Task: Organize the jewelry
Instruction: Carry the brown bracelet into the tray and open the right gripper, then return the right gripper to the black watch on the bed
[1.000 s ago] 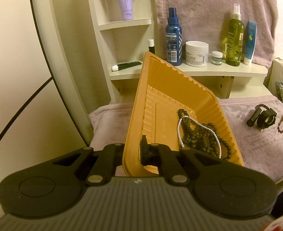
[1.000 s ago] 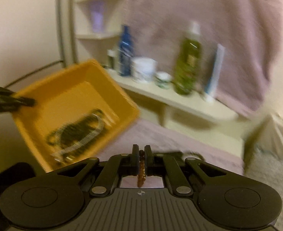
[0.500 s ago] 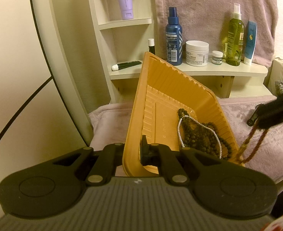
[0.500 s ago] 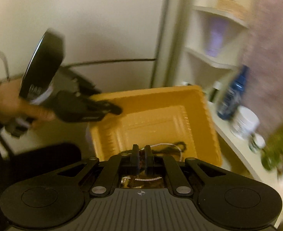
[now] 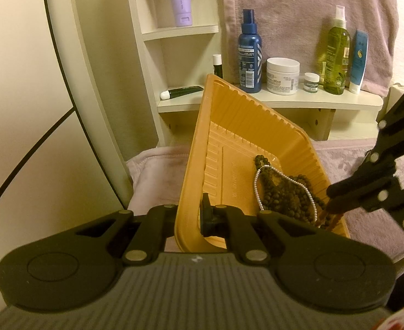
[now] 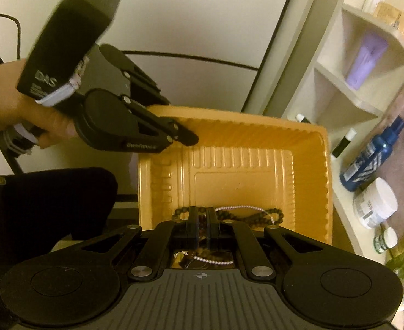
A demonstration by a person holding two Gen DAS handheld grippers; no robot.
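My left gripper (image 5: 195, 211) is shut on the near rim of an orange plastic tray (image 5: 229, 143) and holds it tilted up off the pink cloth. Dark bead necklaces (image 5: 284, 195) and a white pearl strand (image 5: 257, 184) lie in the tray's low corner. My right gripper (image 6: 201, 220) is shut on a brown bead chain (image 6: 202, 227) and hangs it into that corner; in the left wrist view it (image 5: 336, 200) comes in from the right, the chain (image 5: 329, 218) dangling at the tray's rim.
A cream shelf (image 5: 284, 101) behind holds a blue spray bottle (image 5: 250, 55), a white cream jar (image 5: 283, 75), a small jar (image 5: 311, 82), a green bottle (image 5: 336, 57) and a blue tube (image 5: 358, 60). A pink towel (image 5: 298, 8) hangs behind. The mirror frame (image 5: 72, 82) stands left.
My right gripper has swung left with the brown chain from above the cloth to over the tray's low corner. The left gripper and tray have stayed still.
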